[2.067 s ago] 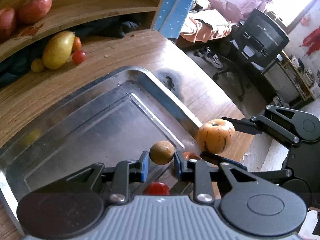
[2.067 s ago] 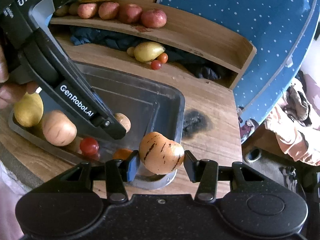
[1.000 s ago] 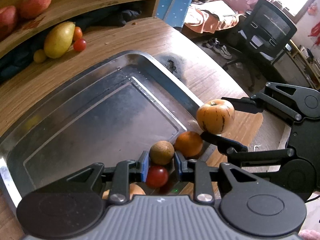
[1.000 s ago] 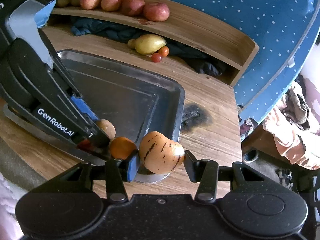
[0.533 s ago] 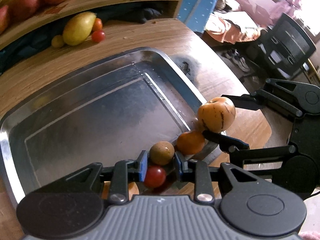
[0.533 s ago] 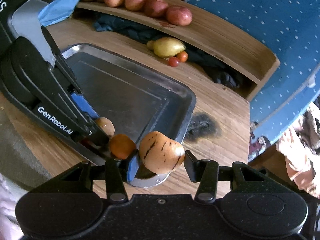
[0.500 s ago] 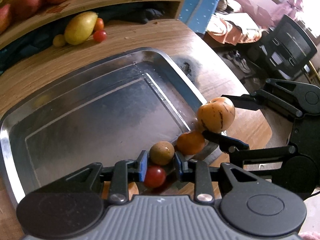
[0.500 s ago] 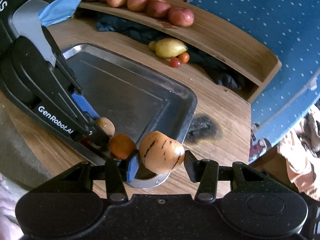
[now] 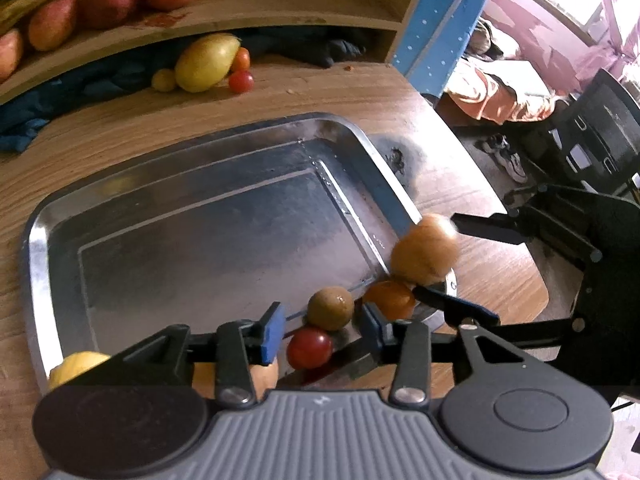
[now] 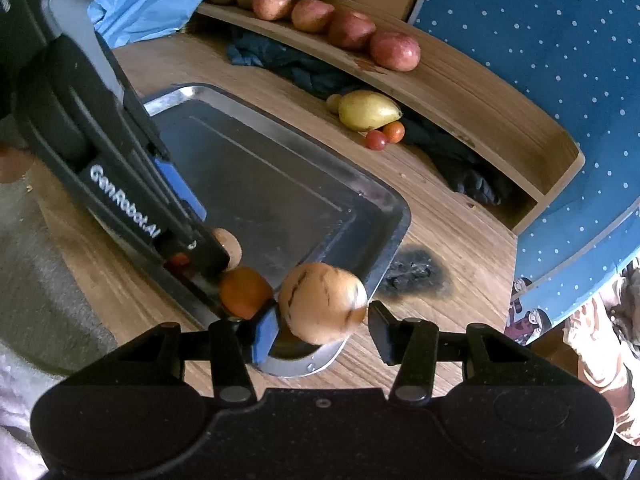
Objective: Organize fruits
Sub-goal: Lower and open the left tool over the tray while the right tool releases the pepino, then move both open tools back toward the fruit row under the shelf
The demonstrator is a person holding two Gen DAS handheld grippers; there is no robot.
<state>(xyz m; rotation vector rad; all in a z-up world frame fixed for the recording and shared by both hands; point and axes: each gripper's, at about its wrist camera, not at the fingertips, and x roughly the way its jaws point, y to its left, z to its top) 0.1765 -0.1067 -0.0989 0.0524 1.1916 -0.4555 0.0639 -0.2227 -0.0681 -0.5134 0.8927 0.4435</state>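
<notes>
Tan apple (image 10: 322, 307) with dark streaks, motion-blurred, sits between spread right tongs (image 10: 323, 332); left tongs (image 9: 322, 322) gape empty.

The left gripper (image 9: 323, 322) has a ribbed grey housing flanked by two round black discs, black linkage arms fastened with silver screws, and blue pads (image 9: 273, 332) on its fingers. The right gripper (image 10: 322, 330) is black throughout with a speckled matte body, the same round discs and silver screws, and a blue pad (image 10: 267, 330) on its left finger. White "GenRobot.AI" lettering runs along the left gripper's black side (image 10: 124, 206), above a grey panel, with a patch of bare skin (image 10: 14, 164) at the frame edge.
</notes>
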